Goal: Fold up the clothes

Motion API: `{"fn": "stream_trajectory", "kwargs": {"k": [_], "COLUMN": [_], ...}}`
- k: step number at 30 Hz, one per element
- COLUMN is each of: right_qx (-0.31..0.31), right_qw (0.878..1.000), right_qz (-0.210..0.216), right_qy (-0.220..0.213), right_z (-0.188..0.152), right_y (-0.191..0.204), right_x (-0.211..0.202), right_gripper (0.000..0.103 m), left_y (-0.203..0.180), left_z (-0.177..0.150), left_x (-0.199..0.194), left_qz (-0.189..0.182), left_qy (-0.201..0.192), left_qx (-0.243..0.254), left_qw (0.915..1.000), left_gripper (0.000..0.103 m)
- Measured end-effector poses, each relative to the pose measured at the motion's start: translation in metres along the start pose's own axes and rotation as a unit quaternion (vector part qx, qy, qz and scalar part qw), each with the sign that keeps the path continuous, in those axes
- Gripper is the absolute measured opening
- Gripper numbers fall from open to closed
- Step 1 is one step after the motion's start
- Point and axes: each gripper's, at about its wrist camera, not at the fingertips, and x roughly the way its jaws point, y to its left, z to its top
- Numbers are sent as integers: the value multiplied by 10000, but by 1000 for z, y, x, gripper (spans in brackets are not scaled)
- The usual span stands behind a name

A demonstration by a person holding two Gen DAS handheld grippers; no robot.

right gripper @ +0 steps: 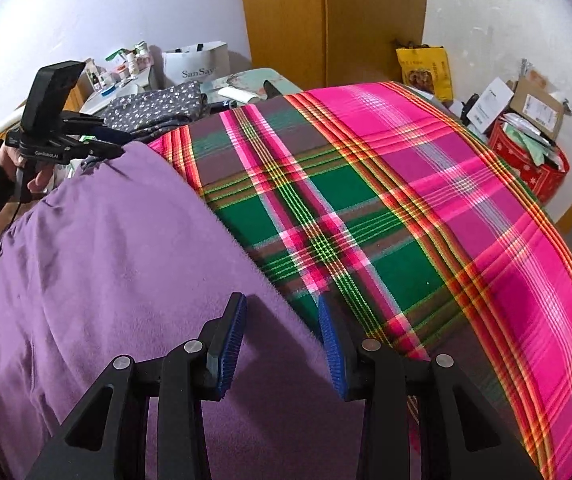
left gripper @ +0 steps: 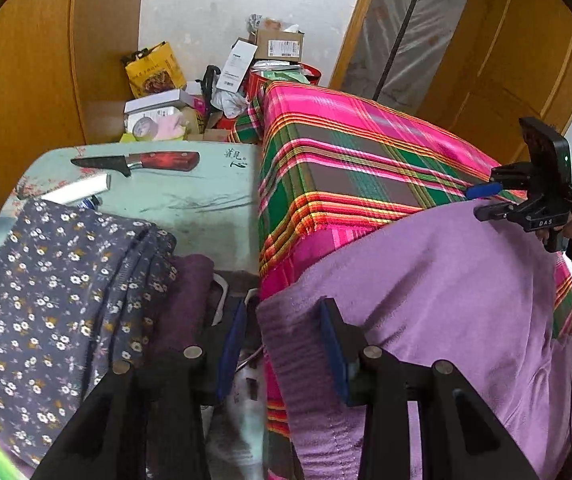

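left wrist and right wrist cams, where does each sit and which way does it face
Left wrist: on the left gripper, at the purple garment's left edge, facing the green table and corner clutter; shows the right gripper and a hand.
Right wrist: on the right gripper, looking across the plaid cloth; shows the left gripper and a hand.
Shared: garment, plaid cloth, floral fabric, yellow bag.

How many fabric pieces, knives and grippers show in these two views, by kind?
Fabric pieces: 3, the purple garment, the plaid cloth, the floral garment
Knives: 1, the red-handled knife on the green table
Grippers: 2, the left gripper and the right gripper, both open
Total: 6
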Motion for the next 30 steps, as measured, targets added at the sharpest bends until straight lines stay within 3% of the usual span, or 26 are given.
{"fn": "stream_trajectory", "kwargs": {"k": [5, 8, 10, 13, 15, 18, 30], "right_qx": [-57, -119, -182, -276, -338, -432, -571], "right_qw": [10000, 9999, 9998, 9994, 9991, 9985, 9947], "right_qz": [-37, -36, -92, -175, -231, -314, -759], "right_qy": [52, 78, 84, 94, 100, 110, -394], "right_z": [1, 2, 2, 3, 3, 3, 4], "right_y": [2, 5, 9, 15, 19, 24, 54], "right_x": [1, 1, 0, -1, -2, -4, -56], "right_gripper": [37, 24, 18, 9, 6, 4, 4], "left_y": [12, 17, 16, 10, -1, -18, -49], "left_z": [-1, -1, -1, -2, -1, 0, -2], "left_x": [5, 8, 9, 9, 7, 3, -61], "left_qz": [-250, -344, -370, -399, -208, 164, 732], "left_qy": [106, 167, 135, 56, -8, -94, -1023], "left_qx": [-423, -622, -644, -591, -390, -88, 170], "left_qw": [9987, 9973, 9971, 9974, 9990, 9998, 9919], "left_gripper": [43, 43, 39, 20, 8, 4, 2]}}
